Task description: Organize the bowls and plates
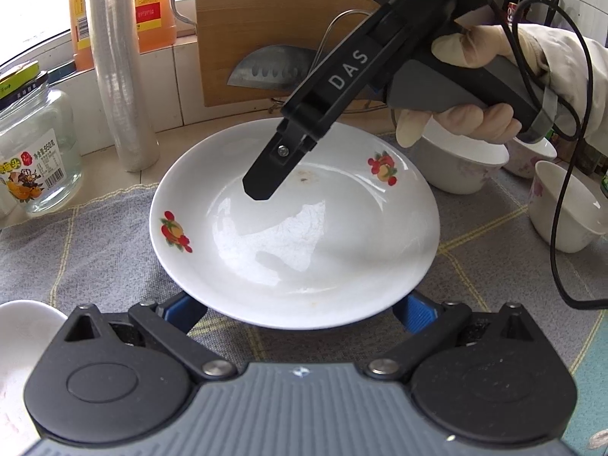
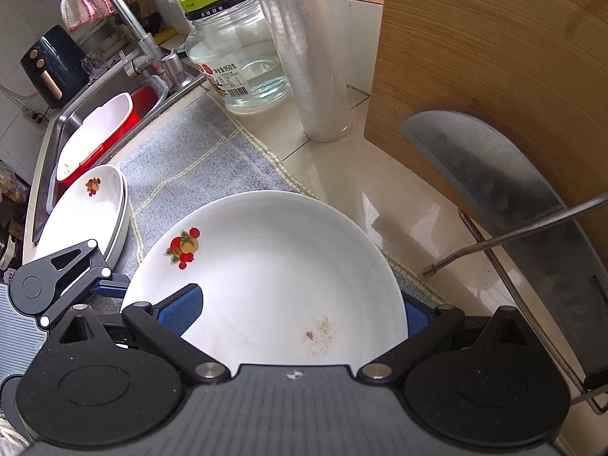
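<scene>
A white plate with fruit prints (image 1: 296,228) lies on the grey cloth; it also shows in the right wrist view (image 2: 273,277). My left gripper (image 1: 296,311) is open, its blue fingers (image 1: 178,315) under the plate's near rim on either side. My right gripper (image 2: 300,311) is open over the plate's far rim, one blue finger (image 2: 182,309) on top of the plate, the other outside the rim. It shows in the left wrist view (image 1: 262,186) reaching down onto the plate. Stacked plates (image 2: 87,212) lie at the left by the sink. White bowls (image 1: 459,163) stand at the right.
A glass jar (image 1: 38,163), a roll of film (image 1: 117,76), a wooden cutting board (image 2: 494,76) and a cleaver (image 2: 505,197) on a wire rack stand behind the plate. The sink (image 2: 53,144) holds a red basin. Oil bottles (image 1: 152,3) stand on the windowsill.
</scene>
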### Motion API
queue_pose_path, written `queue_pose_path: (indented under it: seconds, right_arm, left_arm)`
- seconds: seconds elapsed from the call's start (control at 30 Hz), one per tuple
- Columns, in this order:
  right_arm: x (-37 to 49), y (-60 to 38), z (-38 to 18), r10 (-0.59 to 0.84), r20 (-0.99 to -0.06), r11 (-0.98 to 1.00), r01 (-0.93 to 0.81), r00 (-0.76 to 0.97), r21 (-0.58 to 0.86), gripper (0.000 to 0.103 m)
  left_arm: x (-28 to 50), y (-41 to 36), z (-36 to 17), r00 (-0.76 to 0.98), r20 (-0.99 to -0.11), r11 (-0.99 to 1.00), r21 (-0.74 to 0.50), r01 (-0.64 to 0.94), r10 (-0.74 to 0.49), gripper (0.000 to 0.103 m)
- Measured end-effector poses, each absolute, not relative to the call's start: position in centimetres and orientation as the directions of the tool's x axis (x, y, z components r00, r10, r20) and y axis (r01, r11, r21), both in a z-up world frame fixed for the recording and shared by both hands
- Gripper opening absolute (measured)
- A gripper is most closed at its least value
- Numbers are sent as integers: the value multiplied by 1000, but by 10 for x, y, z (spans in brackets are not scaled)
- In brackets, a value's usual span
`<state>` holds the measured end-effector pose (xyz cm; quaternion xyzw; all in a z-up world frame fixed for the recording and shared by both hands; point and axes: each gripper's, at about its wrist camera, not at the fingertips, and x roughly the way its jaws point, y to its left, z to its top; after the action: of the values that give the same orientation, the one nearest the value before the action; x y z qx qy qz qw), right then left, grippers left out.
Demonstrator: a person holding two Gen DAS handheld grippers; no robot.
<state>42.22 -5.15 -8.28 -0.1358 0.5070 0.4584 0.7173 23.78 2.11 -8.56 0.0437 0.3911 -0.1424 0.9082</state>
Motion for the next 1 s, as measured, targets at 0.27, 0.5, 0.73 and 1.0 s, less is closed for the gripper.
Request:
queue_pose_path:
  seconds: [0.27, 0.5, 0.73, 1.0]
  right_arm:
    - [409, -52, -68, 526, -846, 536, -804, 81, 257, 103]
    - [392, -47, -55, 528, -844, 525, -816, 91, 240, 103]
    - [374, -32, -44, 533, -841, 507, -830, 91, 232, 103]
    - [356, 2, -36, 545, -835, 459, -858, 68, 230, 103]
  left_arm:
    - [224, 23, -76, 671, -707, 961, -43, 275, -224, 102]
    - [207, 28, -67, 683, -699, 966, -45, 254, -211, 102]
    - [188, 39, -57, 694, -694, 973, -37, 227, -188, 102]
    - [166, 62, -50, 708, -692, 986, -29, 166, -139, 102]
